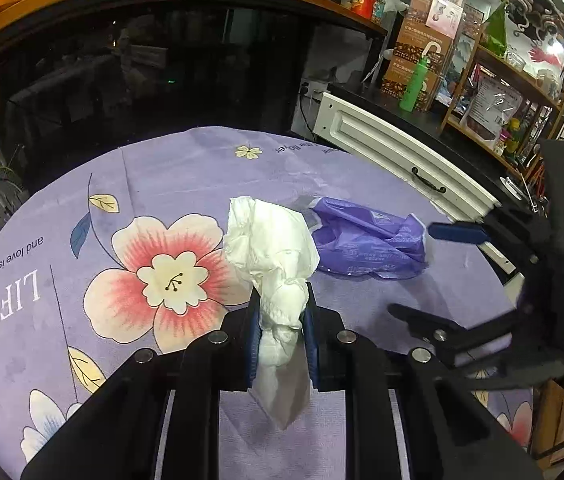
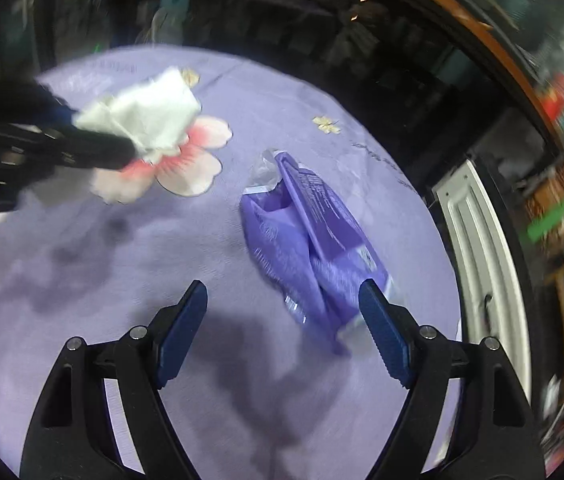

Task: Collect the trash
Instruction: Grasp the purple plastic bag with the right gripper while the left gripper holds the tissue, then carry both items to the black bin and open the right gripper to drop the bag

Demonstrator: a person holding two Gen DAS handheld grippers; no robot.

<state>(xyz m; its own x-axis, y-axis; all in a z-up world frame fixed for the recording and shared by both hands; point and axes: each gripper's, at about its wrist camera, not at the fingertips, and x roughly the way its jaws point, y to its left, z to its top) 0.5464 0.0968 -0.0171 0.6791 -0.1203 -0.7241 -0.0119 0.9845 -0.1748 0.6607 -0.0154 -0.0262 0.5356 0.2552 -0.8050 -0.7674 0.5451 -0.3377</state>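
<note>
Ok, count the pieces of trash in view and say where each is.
2. The white tissue is clamped in the left gripper; the purple wrapper lies on the tablecloth before the open right gripper.

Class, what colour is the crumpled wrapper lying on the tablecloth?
Purple wrapper, printed with pale text; the right wrist view shows it best.

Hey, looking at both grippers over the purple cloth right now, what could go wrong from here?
1. The left gripper pinches only a narrow twist of the white tissue; most hangs loose, so it may tear or slip out.
2. The right gripper is open with the purple wrapper off toward one finger; closing may catch only an edge or push it away.
3. A low grab could snag the tablecloth.
</note>
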